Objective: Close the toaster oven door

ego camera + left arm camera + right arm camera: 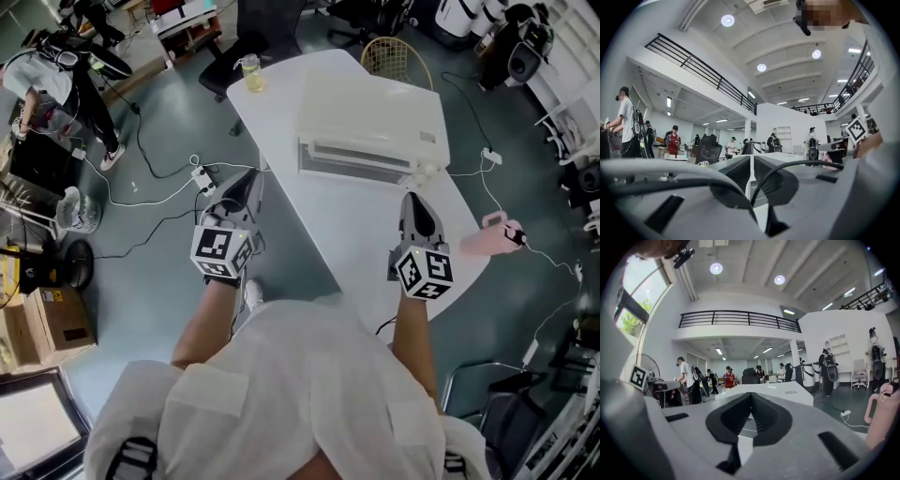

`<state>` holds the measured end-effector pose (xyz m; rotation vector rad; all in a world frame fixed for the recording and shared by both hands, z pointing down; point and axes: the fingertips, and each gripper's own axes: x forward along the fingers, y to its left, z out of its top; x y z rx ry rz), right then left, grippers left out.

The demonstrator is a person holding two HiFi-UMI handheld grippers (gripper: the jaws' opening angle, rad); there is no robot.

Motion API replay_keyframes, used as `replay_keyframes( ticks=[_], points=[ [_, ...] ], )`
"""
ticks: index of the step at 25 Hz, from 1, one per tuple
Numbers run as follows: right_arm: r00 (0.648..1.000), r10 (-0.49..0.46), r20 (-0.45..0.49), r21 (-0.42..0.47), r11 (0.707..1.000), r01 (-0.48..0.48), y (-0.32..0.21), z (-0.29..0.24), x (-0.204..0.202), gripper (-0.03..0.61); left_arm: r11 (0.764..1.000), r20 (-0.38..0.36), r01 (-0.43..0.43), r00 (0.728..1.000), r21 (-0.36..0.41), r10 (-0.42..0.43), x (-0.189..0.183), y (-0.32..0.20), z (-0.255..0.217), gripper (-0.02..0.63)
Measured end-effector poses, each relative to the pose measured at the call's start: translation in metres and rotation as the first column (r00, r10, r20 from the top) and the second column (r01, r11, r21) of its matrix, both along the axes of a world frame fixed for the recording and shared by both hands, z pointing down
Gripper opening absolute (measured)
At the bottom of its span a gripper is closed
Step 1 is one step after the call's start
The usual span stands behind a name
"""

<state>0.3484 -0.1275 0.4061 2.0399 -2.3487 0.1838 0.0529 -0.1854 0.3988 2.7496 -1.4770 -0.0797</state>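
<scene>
Left gripper (248,180), right gripper (412,200), both closed

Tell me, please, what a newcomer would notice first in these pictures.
A white toaster oven sits midway along the long white table. Nearer the person, two tools with marker cubes point toward it, the left tool by the table's left edge, the right tool over the table. A glass of yellow drink stands at the far end.

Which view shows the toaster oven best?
The head view: the whole toaster oven, from above, on the table. The right gripper view shows only a part above the shut right claw; the left claw mostly hides it in its view.
</scene>
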Motion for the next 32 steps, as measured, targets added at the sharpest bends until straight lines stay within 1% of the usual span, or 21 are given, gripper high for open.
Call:
replay_keyframes(
  ticks=[3,8,11,14,23,28,32],
  points=[
    [0.999,-0.008,0.031,0.056,0.998,0.006,0.021,-0.014,0.005,0.005,1.0,-0.001,0.006,1.0,-0.001,-0.006,-0.002,0.007,-0.006,0.02],
    [0.999,-0.048,-0.009,0.108,0.993,0.049,0.045,-0.013,0.009,0.005,1.0,0.021,-0.003,1.0,0.01,0.003,0.004,0.02,-0.011,0.02],
    [0.999,-0.049,0.01,0.112,0.993,0.048,0.05,-0.008,0.014,0.005,0.999,0.027,-0.025,0.999,0.024,0.024,0.014,0.025,-0.016,0.02],
    [0.999,-0.043,0.003,0.12,0.992,0.043,0.052,-0.011,0.018,0.005,0.998,0.04,-0.053,0.998,0.035,0.051,0.022,0.028,-0.022,0.02],
    [1.0,-0.017,-0.016,0.09,0.996,0.018,0.058,-0.008,0.031,0.002,0.997,0.039,-0.067,0.997,0.024,0.066,0.035,0.037,-0.02,0.02],
    [0.998,-0.041,-0.043,0.098,0.994,0.045,0.054,-0.012,0.025,0.002,0.997,0.042,-0.075,0.996,0.023,0.074,0.038,0.041,-0.019,0.02],
    [0.998,-0.057,-0.04,0.103,0.993,0.061,0.053,-0.015,0.02,0.002,0.997,0.049,-0.078,0.996,0.023,0.077,0.037,0.041,-0.021,0.02]
  ],
)
